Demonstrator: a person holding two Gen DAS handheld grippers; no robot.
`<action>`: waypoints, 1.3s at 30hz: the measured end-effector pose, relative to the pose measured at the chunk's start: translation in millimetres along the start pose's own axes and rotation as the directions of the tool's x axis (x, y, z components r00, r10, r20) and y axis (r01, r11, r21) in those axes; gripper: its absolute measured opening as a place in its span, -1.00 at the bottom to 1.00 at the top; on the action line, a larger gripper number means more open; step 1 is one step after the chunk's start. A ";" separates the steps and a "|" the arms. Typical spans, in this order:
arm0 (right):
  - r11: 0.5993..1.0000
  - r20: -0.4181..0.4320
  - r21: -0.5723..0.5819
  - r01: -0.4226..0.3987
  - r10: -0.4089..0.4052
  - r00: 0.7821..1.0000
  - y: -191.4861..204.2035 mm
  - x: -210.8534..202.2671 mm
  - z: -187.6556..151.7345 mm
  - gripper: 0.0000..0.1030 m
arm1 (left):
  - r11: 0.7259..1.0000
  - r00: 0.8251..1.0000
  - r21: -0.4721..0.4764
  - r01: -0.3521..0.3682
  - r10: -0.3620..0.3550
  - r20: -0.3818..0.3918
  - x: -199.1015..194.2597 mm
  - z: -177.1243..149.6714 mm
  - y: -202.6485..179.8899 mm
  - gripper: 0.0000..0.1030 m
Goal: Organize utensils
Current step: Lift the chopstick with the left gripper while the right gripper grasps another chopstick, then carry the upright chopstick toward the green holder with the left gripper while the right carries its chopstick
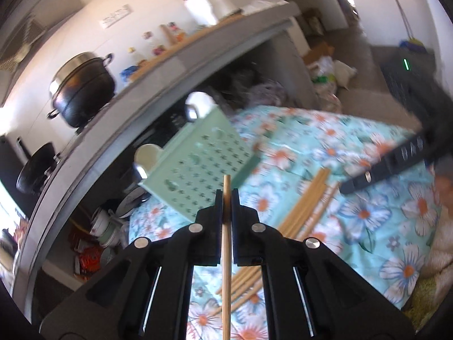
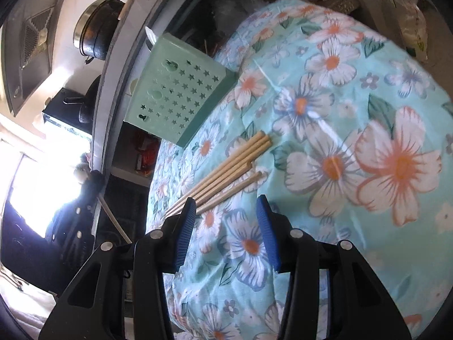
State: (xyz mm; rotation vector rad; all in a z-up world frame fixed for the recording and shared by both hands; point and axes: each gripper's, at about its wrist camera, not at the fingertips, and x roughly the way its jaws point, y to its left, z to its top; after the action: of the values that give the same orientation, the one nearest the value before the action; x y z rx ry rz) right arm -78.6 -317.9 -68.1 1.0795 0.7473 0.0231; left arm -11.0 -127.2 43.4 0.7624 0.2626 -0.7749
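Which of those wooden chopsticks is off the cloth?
The chopstick clamped in the left gripper; the other chopsticks lie together on the floral cloth.

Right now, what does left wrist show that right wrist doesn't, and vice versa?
Left wrist only: the left gripper shut on a single chopstick, a white jar on the counter, and the right gripper's black finger reaching in from the right.

Right wrist only: the right gripper open with blue pads, nothing between them.

Both: the green perforated utensil holder, the loose chopsticks on the floral cloth, and the black pot.
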 end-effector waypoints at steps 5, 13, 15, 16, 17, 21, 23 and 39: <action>0.991 0.006 0.133 -0.014 0.013 1.000 -13.5 15.9 2.1 -0.19 | 0.985 0.998 -0.164 -0.043 0.050 0.040 -9.0 5.8 39.1 -0.93; 0.973 0.056 0.233 -0.004 -0.009 0.998 -20.3 30.0 15.1 -0.61 | 0.934 0.999 -0.357 0.011 0.009 0.053 -18.7 -0.6 76.1 -0.93; 0.970 0.067 0.243 0.005 -0.021 0.998 -21.6 29.1 13.1 -0.73 | 0.924 0.999 -0.382 0.013 0.005 0.047 -17.5 -4.1 80.2 -0.93; 0.968 0.073 0.249 -0.004 -0.015 0.997 -22.7 27.6 11.5 -0.74 | 0.921 0.999 -0.390 0.014 0.003 0.044 -16.8 -5.6 81.5 -0.93; 0.968 0.081 0.252 -0.011 -0.010 0.997 -24.0 24.8 10.0 -0.75 | 0.916 0.999 -0.401 0.014 0.003 0.040 -16.1 -8.0 83.9 -0.93; 0.973 0.117 0.229 -0.032 0.005 0.993 -18.6 11.3 5.0 -0.77 | 0.902 1.000 -0.431 0.014 -0.001 0.029 -15.6 -12.8 90.5 -0.93; 0.979 0.139 0.199 -0.041 0.013 0.990 -11.3 0.6 3.1 -0.80 | 0.899 1.000 -0.437 0.010 0.001 0.026 -16.8 -13.6 92.4 -0.93; 0.985 0.372 -0.165 -0.044 0.103 0.923 83.5 -91.3 9.1 -0.90 | 0.883 1.000 -0.470 0.012 0.001 0.027 -26.9 -10.2 96.0 -0.93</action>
State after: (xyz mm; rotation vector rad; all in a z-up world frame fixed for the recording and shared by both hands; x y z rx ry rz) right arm -115.0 -317.0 50.5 0.9267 0.3478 -0.0623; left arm 39.2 -60.7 99.1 0.2895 0.4117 -0.6879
